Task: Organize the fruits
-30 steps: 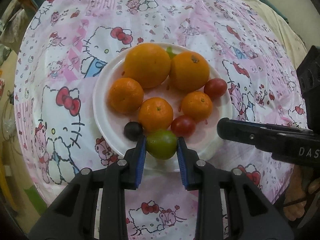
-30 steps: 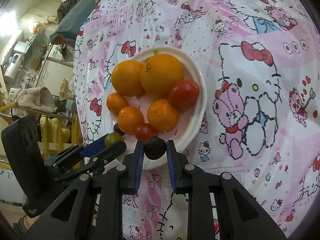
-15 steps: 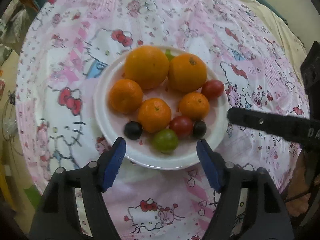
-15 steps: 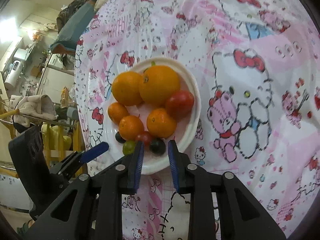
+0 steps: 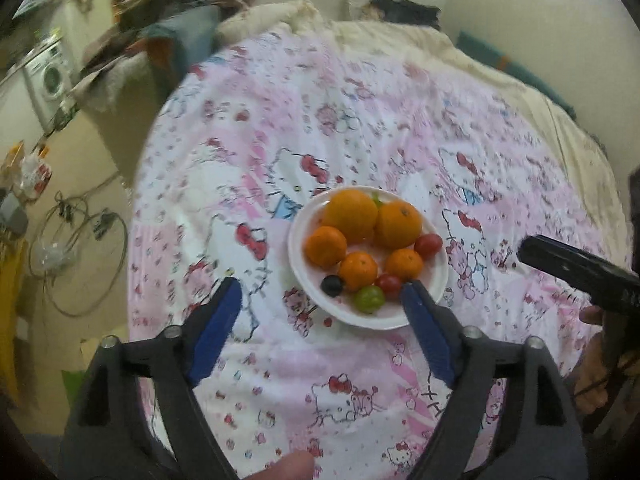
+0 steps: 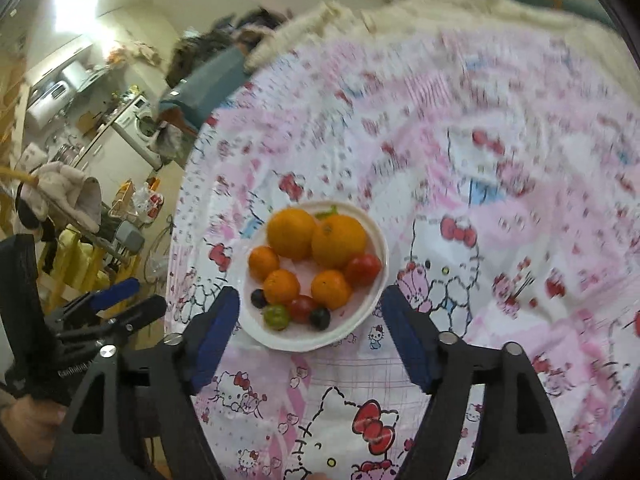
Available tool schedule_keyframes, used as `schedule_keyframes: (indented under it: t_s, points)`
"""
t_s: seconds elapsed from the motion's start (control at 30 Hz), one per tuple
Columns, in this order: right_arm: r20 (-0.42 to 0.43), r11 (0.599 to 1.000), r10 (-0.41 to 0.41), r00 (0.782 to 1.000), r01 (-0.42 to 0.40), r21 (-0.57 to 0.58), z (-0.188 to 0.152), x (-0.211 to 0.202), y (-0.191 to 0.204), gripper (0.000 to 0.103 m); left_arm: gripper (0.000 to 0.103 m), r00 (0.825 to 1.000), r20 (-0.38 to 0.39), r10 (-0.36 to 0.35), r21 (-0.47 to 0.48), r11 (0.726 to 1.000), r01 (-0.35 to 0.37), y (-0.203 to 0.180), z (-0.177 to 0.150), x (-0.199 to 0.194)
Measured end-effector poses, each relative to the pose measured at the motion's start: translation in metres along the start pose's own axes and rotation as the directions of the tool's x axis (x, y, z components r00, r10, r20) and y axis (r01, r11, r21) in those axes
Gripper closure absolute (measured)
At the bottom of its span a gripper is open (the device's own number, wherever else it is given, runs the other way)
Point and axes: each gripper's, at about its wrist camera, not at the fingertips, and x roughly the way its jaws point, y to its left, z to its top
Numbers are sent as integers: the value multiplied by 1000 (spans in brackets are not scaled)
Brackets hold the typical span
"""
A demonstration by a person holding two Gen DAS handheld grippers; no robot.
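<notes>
A white plate [image 5: 434, 294] [image 6: 376, 296] on the pink Hello Kitty cloth holds two large oranges [image 5: 351, 211] [image 6: 291, 233], three small mandarins [image 5: 358, 271] [image 6: 281, 286], two red tomatoes [image 5: 428, 244] [image 6: 363, 269], a green fruit [image 5: 369, 299] [image 6: 276, 317] and dark plums [image 5: 332, 285] [image 6: 320, 317]. My left gripper [image 5: 320, 312] is wide open and empty, pulled back above the plate's near edge. My right gripper [image 6: 310, 320] is wide open and empty, also raised behind the plate. The right gripper also shows at the right in the left wrist view [image 5: 576, 268].
The cloth-covered table [image 5: 280, 120] ends at the left, with floor, cables [image 5: 80, 240] and a washing machine [image 5: 48, 76] beyond. Clothes [image 5: 172, 40] and a cream blanket [image 5: 400, 36] lie at the far edge. A yellow rack [image 6: 72, 264] stands left.
Both grippers released their fruit onto the plate, the left the green fruit, the right a dark plum. Both then opened wide and drew back and up from the plate.
</notes>
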Motion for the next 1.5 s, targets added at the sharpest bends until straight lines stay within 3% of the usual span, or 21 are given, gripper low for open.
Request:
schedule_keyframes:
  t_s: [0.13, 0.27, 0.43, 0.53, 0.73, 1.5]
  points:
    - [60, 999, -35, 998, 36, -19, -17, -17, 8, 12, 13, 1000, 17, 10, -49, 999, -9, 6, -12, -11]
    - [92, 995, -97, 991, 97, 5, -37, -23, 7, 3, 1, 997, 61, 37, -62, 998, -33, 6, -25, -23]
    - [95, 991, -135, 986, 132, 32, -52, -17, 5, 3, 1, 984, 135, 115, -38, 993, -111, 5, -39, -32]
    - [127, 985, -169, 977, 172, -14, -54, -12, 13, 2, 1, 983, 152, 102, -23, 995, -100, 7, -37, -28]
    - [125, 981, -183, 975, 189, -37, -46, 8, 14, 1, 1, 989, 107, 104, -42, 994, -100, 15, -36, -12]
    - [137, 975, -198, 970, 210, -74, -47, 7, 26, 0, 0, 990, 112, 89, -38, 996, -85, 14, -38, -11]
